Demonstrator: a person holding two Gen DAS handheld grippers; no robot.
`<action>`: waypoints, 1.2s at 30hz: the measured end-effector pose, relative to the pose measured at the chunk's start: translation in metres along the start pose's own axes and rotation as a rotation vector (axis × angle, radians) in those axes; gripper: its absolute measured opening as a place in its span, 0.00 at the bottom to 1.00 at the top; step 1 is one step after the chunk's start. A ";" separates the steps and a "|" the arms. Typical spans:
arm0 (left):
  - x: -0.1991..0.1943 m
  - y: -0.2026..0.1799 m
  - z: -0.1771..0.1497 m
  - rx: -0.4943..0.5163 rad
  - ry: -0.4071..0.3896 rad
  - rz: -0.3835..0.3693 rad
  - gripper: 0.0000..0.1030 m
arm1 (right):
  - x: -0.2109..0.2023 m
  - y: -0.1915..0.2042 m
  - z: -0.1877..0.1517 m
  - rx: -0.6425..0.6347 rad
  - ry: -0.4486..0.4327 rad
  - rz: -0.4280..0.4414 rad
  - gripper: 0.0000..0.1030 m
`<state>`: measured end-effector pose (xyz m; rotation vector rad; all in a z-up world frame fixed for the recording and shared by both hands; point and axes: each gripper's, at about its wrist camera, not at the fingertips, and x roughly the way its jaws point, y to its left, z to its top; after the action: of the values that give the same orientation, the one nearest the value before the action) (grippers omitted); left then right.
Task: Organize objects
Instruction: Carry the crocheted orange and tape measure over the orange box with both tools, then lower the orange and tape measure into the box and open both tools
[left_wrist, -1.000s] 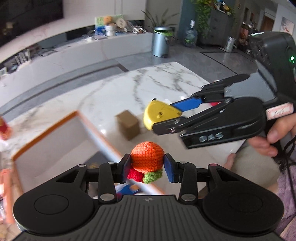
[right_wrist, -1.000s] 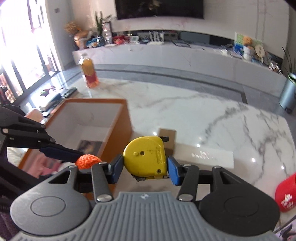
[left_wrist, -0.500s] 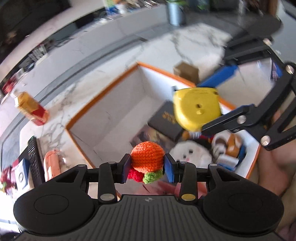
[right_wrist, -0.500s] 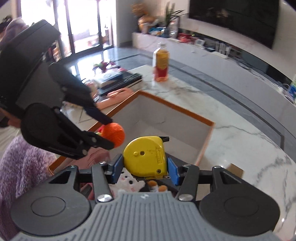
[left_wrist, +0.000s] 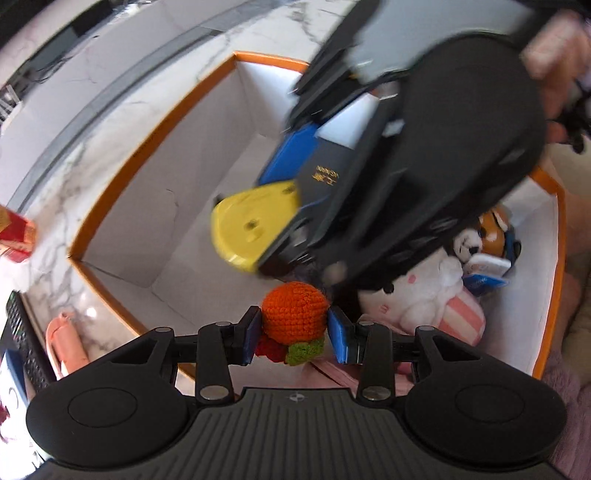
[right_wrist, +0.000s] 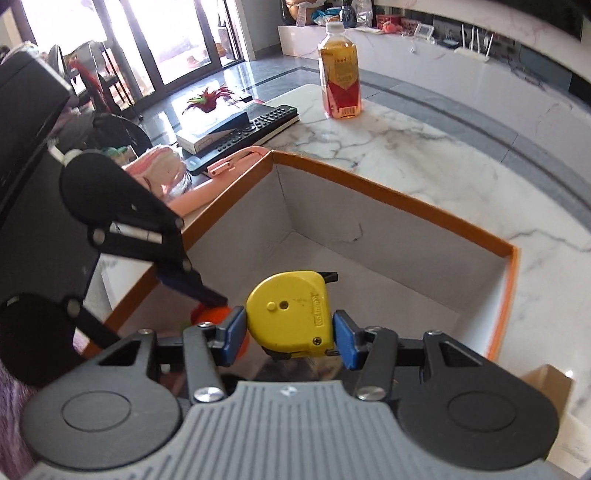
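On our left, the left gripper clasps a round orange crocheted toy with red and green trim above the near end of the white, orange-rimmed cardboard box. To its right, our right gripper clenches a yellow plastic tape measure over the box's bare white floor. A white plush toy lies inside, further right.

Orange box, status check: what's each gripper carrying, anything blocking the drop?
Left gripper shut on crocheted orange. Right gripper shut on yellow tape measure. Both over orange box. Plush toys fill one end; white floor bare elsewhere.
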<state>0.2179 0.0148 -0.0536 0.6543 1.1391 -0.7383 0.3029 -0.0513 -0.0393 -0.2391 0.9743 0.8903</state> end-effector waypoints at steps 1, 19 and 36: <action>0.001 -0.001 -0.001 0.016 0.009 -0.003 0.44 | 0.007 0.000 0.002 0.002 0.007 0.010 0.52; -0.007 -0.023 -0.029 0.084 0.021 -0.031 0.48 | 0.058 0.005 0.010 0.080 0.084 0.044 0.52; -0.046 0.008 -0.037 -0.112 -0.035 -0.090 0.65 | 0.076 0.023 0.010 -0.024 0.121 0.027 0.52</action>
<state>0.1933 0.0566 -0.0199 0.4972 1.1749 -0.7535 0.3109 0.0103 -0.0892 -0.3041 1.0817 0.9207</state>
